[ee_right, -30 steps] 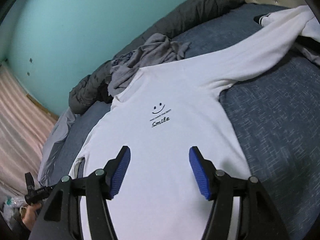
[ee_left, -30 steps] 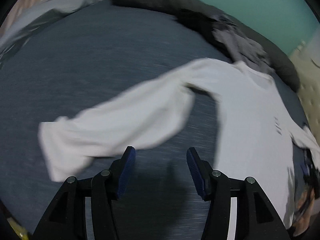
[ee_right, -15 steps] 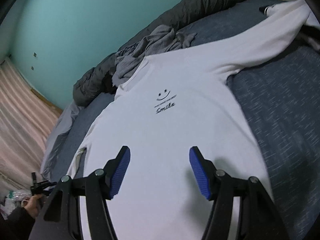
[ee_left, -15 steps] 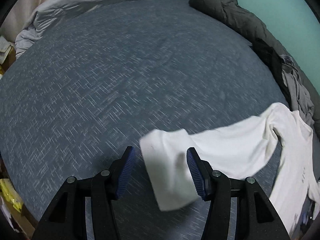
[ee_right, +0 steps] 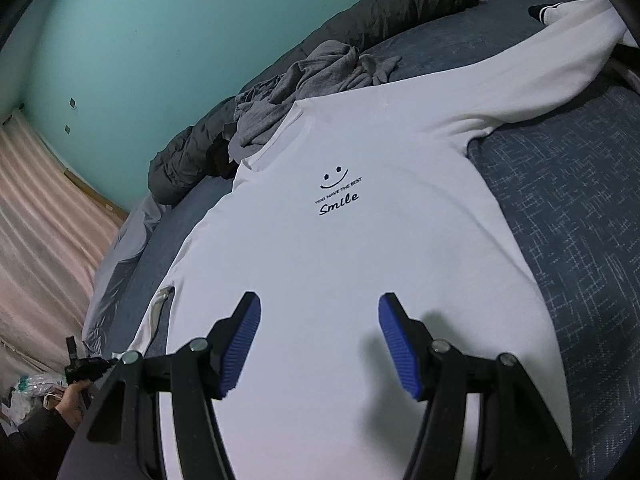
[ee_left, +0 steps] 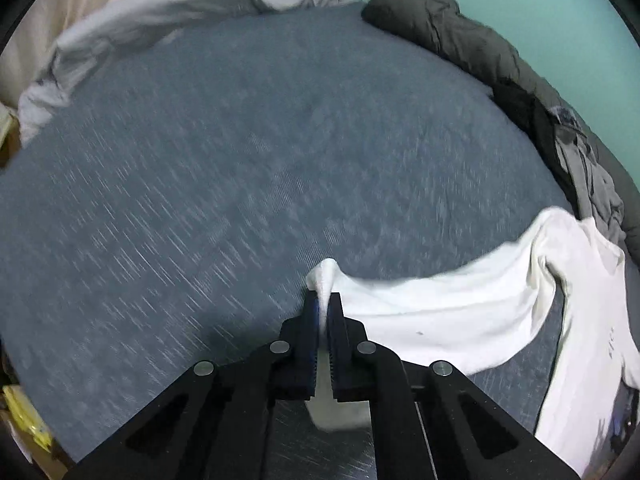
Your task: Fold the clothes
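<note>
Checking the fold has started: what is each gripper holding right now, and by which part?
The left gripper pinches the white shirt by its sleeve cuff. The right gripper holds nothing.

Bedspread (ee_left: pixel 240 184) motion-blurred; shirt (ee_left: pixel 592 320) hem cut off.

Teal wall (ee_right: pixel 152 40), pink curtain (ee_right: pixel 44 220), blue-grey bed (ee_left: pixel 240 160).
</note>
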